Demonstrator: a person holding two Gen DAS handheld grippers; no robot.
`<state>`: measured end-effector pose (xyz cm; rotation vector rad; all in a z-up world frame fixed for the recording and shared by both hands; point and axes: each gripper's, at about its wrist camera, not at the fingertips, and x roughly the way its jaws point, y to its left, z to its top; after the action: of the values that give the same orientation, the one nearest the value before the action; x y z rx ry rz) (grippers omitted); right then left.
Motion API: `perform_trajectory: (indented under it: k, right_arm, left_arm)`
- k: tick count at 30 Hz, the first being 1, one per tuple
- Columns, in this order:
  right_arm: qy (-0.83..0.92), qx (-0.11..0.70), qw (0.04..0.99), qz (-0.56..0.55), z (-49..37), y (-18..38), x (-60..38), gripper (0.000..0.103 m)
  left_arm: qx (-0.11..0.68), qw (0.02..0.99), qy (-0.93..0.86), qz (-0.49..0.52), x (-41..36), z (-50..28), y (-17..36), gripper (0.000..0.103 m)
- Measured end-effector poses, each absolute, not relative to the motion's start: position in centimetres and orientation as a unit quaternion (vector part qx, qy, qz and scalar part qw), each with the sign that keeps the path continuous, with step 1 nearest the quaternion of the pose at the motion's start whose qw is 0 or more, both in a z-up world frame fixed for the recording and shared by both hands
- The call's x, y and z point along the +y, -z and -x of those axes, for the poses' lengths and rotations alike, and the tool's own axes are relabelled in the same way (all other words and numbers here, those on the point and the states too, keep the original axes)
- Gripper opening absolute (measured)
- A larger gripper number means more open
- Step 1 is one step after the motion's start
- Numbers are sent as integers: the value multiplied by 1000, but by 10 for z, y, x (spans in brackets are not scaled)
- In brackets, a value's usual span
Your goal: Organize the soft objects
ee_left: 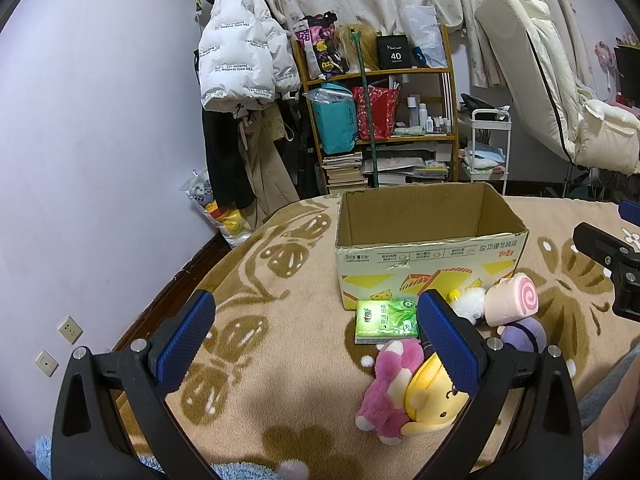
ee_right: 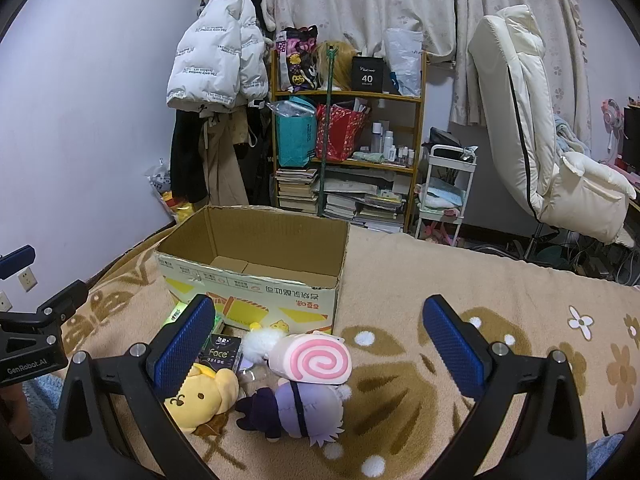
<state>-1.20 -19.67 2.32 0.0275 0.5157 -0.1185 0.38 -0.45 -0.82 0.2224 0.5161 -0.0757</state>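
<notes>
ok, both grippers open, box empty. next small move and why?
Probably lower the right gripper onto the pink swirl-roll plush and close. It lies almost between the open fingers, on top of the toy pile in front of the empty cardboard box. The left gripper has only blanket between its fingers.

A cardboard box (ee_right: 256,268) stands mid-frame on the bed (ee_right: 460,280); plush toys (ee_right: 296,404) and tissue packs (ee_right: 221,350) lie before it, a shelf (ee_right: 348,152) behind.
</notes>
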Motion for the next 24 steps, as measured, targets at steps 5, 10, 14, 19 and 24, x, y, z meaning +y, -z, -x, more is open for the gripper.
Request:
perform_trajectory:
  k: [5,10,14,19,24]
  right_arm:
    - [59,255,965,-13,12,-24,-196,103]
    - [58,256,965,-13,11,-26,-197,103]
    - [59,257,965,-13,11,-27,-197,103]
    - [59,264,963,-16,10,-21,-198,103]
    - [56,294,953,-46,6,14,-203,103]
  left_arm:
    - [254,960,35,-110,-4,-4,8,100]
    - [256,960,32,-110,-4,-5,12,100]
    - [259,959,31,-111,-4,-6,14,100]
    - [263,958,33,-111,-5,-8,17,100]
    - [279,952,37,-119,-8,-14,20,100]
